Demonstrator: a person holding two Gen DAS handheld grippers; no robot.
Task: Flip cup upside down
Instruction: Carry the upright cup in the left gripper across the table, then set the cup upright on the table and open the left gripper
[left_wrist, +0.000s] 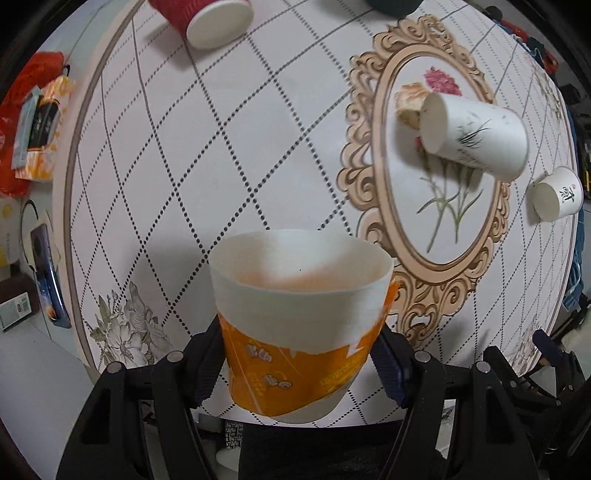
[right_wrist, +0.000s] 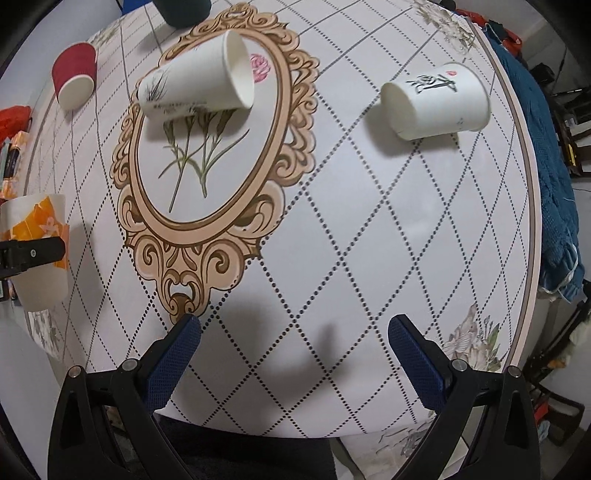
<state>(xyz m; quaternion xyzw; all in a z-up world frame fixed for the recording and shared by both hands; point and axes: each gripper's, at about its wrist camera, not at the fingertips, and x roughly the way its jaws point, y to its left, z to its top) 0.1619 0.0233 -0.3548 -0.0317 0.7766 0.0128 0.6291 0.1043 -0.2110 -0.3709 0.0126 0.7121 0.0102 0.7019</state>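
Observation:
My left gripper (left_wrist: 297, 354) is shut on an orange-and-white paper cup (left_wrist: 299, 317) and holds it above the near edge of the round table (left_wrist: 258, 147), its open mouth facing away from the camera. The same cup (right_wrist: 35, 251) shows at the far left of the right wrist view, gripped by a black finger, mouth up. My right gripper (right_wrist: 293, 332) is open and empty above the table's near part (right_wrist: 332, 240).
A tall white cup with a grass print (left_wrist: 474, 134) (right_wrist: 195, 83) lies on its side on the oval flower motif. A small white cup with a black character (left_wrist: 557, 194) (right_wrist: 436, 101) lies on its side. A red ribbed cup (left_wrist: 207, 18) (right_wrist: 74, 75) and a dark cup (right_wrist: 183, 9) are farther back.

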